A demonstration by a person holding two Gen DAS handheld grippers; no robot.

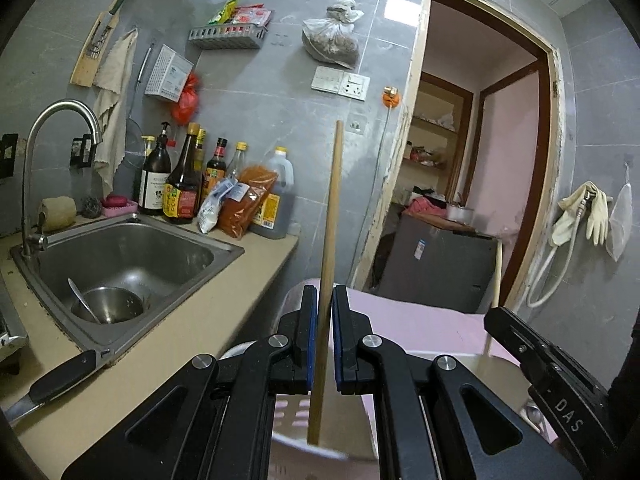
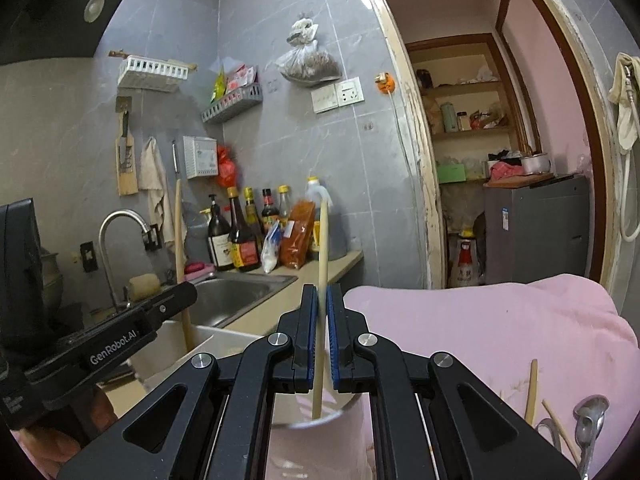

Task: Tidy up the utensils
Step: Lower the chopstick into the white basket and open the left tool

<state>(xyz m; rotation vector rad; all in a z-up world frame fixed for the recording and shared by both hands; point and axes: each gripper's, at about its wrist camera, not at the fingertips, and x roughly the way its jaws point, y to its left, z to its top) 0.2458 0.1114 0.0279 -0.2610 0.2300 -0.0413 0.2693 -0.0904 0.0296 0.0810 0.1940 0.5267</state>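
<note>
Left wrist view, taking the steel sink [image 1: 224,246] as the landmark: inside it lie a metal bowl and a spoon [image 1: 82,300], and a black-handled knife [image 1: 60,380] rests on the counter just in front of it, so some utensils look not yet gathered. Right of the sink, the left gripper [image 1: 325,340] pinches a brown wooden chopstick [image 1: 330,240] upright, jaws nearly together, its lower end over a pink slotted holder [image 1: 296,420]. In the right wrist view, further right of the sink, the right gripper [image 2: 322,340] pinches a pale chopstick [image 2: 322,280], its tip at the holder's rim. Beyond, loose chopsticks and a metal spoon [image 2: 588,420] wait on the pink cloth [image 2: 480,320]. The sorting seems partway, at best.
</note>
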